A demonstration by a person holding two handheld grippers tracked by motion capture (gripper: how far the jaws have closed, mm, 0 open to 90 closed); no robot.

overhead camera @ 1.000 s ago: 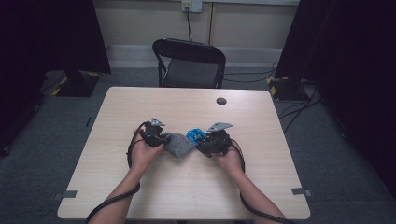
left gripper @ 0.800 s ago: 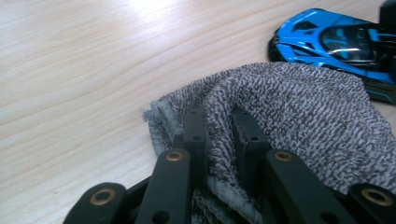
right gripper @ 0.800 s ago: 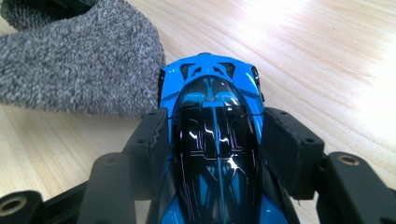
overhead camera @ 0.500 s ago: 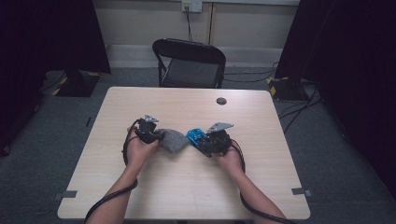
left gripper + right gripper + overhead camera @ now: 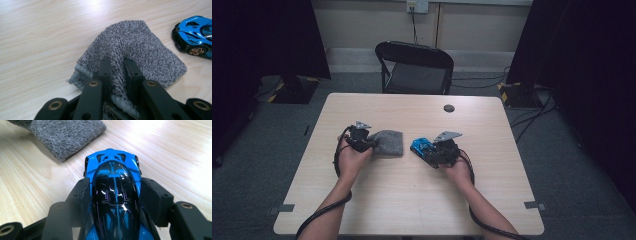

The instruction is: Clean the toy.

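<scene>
Grey terry cloth (image 5: 140, 52) sits pinched in the left gripper (image 5: 362, 141) on the table; the right gripper (image 5: 439, 152) clamps a glossy blue toy car (image 5: 113, 195) — wiping likely next, bringing cloth onto car.

Both forearms enter from near bench edge, angled inward. Left gripper (image 5: 371, 143) low over bench, left of centre, fingers (image 5: 105, 71) pinched together on cloth fold. Right gripper (image 5: 428, 150) right of centre, fingers (image 5: 156, 200) pressed against both flanks of toy car. Grippers apart.
</scene>
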